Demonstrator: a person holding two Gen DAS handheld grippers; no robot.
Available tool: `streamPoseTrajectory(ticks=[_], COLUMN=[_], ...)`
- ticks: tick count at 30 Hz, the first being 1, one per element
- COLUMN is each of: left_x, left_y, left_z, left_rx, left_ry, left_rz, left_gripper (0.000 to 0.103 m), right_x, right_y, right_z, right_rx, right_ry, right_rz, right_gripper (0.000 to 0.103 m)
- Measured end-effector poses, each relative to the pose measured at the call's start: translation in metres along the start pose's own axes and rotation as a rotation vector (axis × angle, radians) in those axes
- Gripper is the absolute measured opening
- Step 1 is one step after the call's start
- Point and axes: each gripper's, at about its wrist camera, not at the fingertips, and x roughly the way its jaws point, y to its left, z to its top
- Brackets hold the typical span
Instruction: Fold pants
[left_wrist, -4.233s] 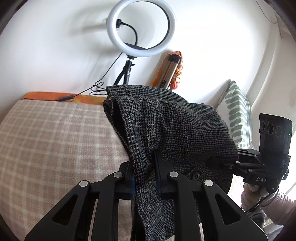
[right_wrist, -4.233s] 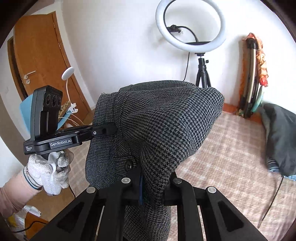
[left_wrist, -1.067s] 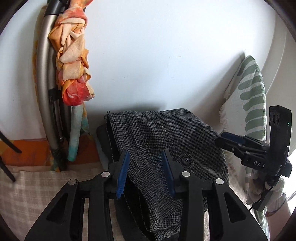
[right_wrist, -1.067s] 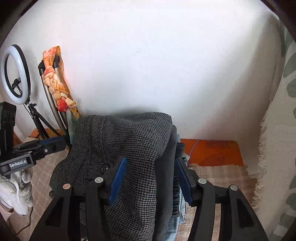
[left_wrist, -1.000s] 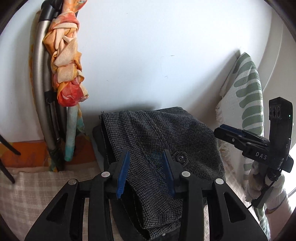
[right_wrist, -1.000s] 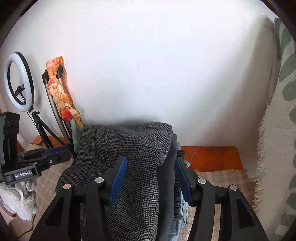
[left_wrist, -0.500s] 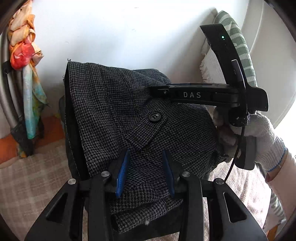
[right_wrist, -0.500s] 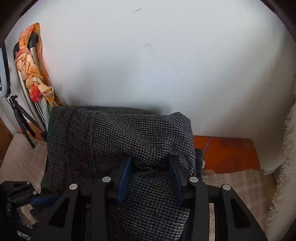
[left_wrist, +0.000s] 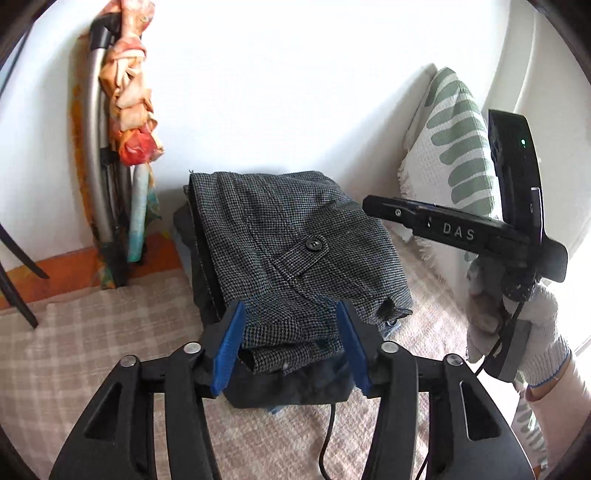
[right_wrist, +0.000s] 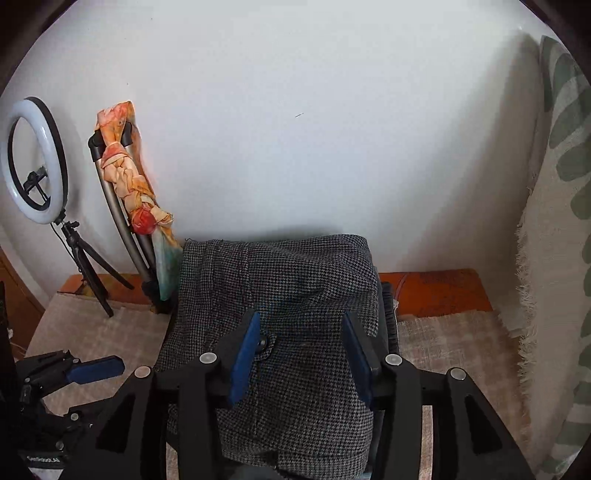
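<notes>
The folded grey houndstooth pants (left_wrist: 295, 251) lie on top of a stack of dark folded clothes (left_wrist: 288, 387) on the checked bed cover, close to the white wall. They also show in the right wrist view (right_wrist: 280, 295). My left gripper (left_wrist: 290, 345) is open, its blue pads on either side of the near edge of the pants, not pinching them. My right gripper (right_wrist: 301, 350) is open above the pants. The right gripper also shows from the side in the left wrist view (left_wrist: 373, 205), over the right edge of the pants.
A folded metal stand wrapped in an orange scarf (left_wrist: 129, 110) leans on the wall to the left. A ring light on a tripod (right_wrist: 35, 162) stands further left. A green-and-white leaf-patterned pillow (left_wrist: 458, 155) leans at the right. A black cable (left_wrist: 328, 435) lies on the cover.
Both grippers carried the pants to the stack by the wall and let go of them. In the last half second both pulled back, and their jaws opened wider.
</notes>
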Motion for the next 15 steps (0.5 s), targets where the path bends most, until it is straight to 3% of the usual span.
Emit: streamPoseTrajectory(ticks=[2,5,9,15], left_x=[-0.026,-0.059,-0.098,-0.140], left_y=[-0.002,-0.008,-0.014,-0.030], left_z=[-0.007,-0.021,-0.044,-0.065], left_rx=[0.019,0.044,0.052,0.041], left_ry=[-0.029,-0.050,-0.087,-0.139], left_rz=[0.025,0.062,0.097,0.112], left_gripper=[0.061,0.068,0.069,0.073], right_x=[-0.028,-0.064,-0.103,-0.153], right_y=[0.009,0.019,0.037,0.057], right_z=[-0.016,-0.033,-0.058,-0.092], right_rx=[-0.024,-0.024,-0.029,-0.041], right_ry=[-0.031,-0.056,-0.079,-0.107], right_rz=[-0.036,-0.020,-0.036,-0.069], right_gripper=[0.063,0.065,0.078,0.084])
